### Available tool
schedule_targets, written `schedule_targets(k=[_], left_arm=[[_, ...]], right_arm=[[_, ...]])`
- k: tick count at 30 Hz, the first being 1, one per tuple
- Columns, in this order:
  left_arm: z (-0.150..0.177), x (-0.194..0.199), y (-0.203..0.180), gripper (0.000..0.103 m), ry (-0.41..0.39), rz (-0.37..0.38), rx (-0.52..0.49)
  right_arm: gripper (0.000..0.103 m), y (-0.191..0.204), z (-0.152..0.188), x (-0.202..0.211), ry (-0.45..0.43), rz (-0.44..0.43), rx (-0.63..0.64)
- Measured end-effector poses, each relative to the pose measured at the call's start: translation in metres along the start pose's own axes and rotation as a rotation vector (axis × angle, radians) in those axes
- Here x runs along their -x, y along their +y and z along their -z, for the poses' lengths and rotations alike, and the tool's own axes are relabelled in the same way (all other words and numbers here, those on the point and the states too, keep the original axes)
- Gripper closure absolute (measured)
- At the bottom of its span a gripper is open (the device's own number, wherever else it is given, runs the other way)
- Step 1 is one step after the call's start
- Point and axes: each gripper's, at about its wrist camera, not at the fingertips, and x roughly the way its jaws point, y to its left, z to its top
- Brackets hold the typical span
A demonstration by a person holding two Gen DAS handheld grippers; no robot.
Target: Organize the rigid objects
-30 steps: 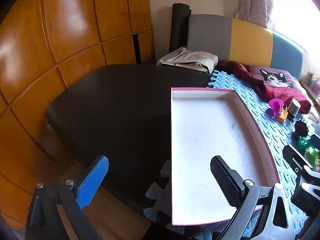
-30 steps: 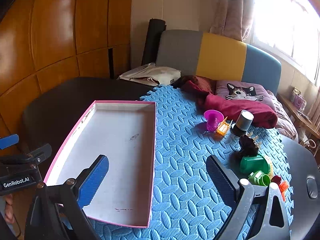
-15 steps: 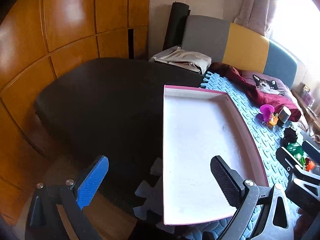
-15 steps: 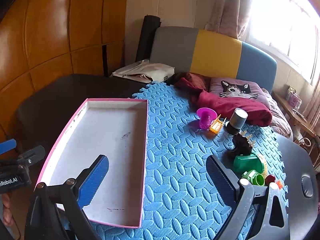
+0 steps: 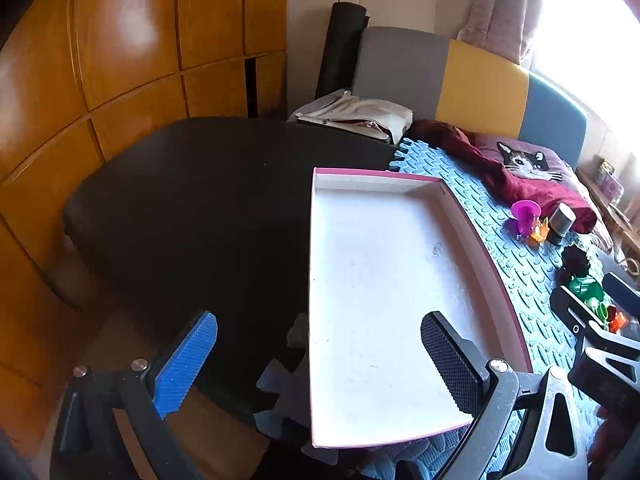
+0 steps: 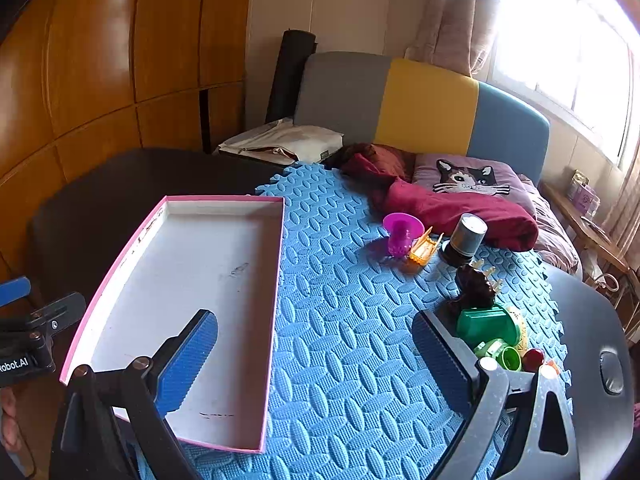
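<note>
Partly hidden: small red toy (image 6: 533, 358)

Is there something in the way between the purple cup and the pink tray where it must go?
Nothing visible. Only bare blue foam mat lies between the purple cup and the pink tray. The orange piece sits on the cup's far side, away from the tray.
</note>
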Motion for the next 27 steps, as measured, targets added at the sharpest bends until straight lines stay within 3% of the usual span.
schedule_targets(k=[11,16,23,27], left_arm=[[-0.001,-0.001,-0.017,0.000,-0.003,0.045,-0.065],[-0.008,0.001,-0.029,0.000,-0.013,0.089,-0.087],[-0.018,-0.010,-0.056,0.000,0.041,0.176,-0.129],[-0.019,-0.013,-0.085,0.000,0.053,0.234,-0.193]], right_arm=[[0.004,-0.016,0.001,-0.001,0.009,0.030,-0.008],[0.004,-0.044,0.001,-0.004,0.032,0.027,-0.032],[0.004,-0.149,0.001,-0.005,0.058,0.094,-0.188],[0.004,-0.224,0.020,-0.014,0.080,0.124,-0.370]])
